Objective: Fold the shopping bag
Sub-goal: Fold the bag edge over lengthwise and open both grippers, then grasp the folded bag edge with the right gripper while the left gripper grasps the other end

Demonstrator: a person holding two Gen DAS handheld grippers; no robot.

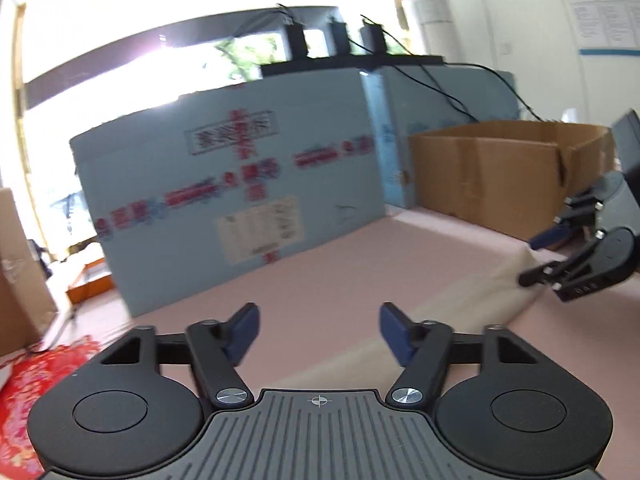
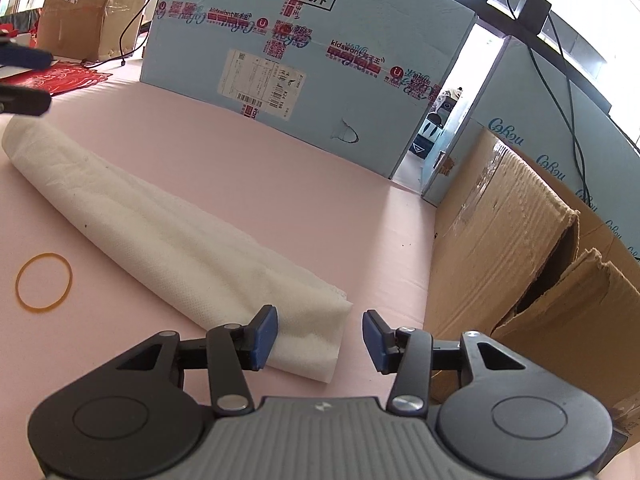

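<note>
Both claws are seen released, with nothing between their blue pads. From its own wrist view, the right claw (image 2: pixel 319 336) is held just above the near end of the shopping bag (image 2: pixel 172 232); its left pad (image 2: pixel 264 338) is over the bag's end, while the other pad stands over bare desk (image 2: pixel 280 168). No contact with the bag can be made out. The white, non-woven bag is laid on the pink desk as a long, narrow, flattened roll, running from the near right toward the far left of that view. At its far end the left claw (image 2: pixel 24 80) is glimpsed at the picture's edge, its pads parted, above the bag's tip.

From the left wrist view, the left claw (image 1: pixel 319 330) is seen parted over the desk (image 1: pixel 340 264) with the pale bag (image 1: pixel 472 300) stretching away to the right, where the right claw (image 1: pixel 560 256) is seen, its fingers apart.

An orange rubber band (image 2: pixel 43 282) is lying flat on the desk, beside the bag but apart from it. Large light-blue cartons (image 2: pixel 304 52) printed with red tape are stood along the desk's far side, and an open brown cardboard box (image 2: pixel 520 248) is set at the right. A red patterned sheet (image 2: pixel 68 80) is seen at the far left
</note>
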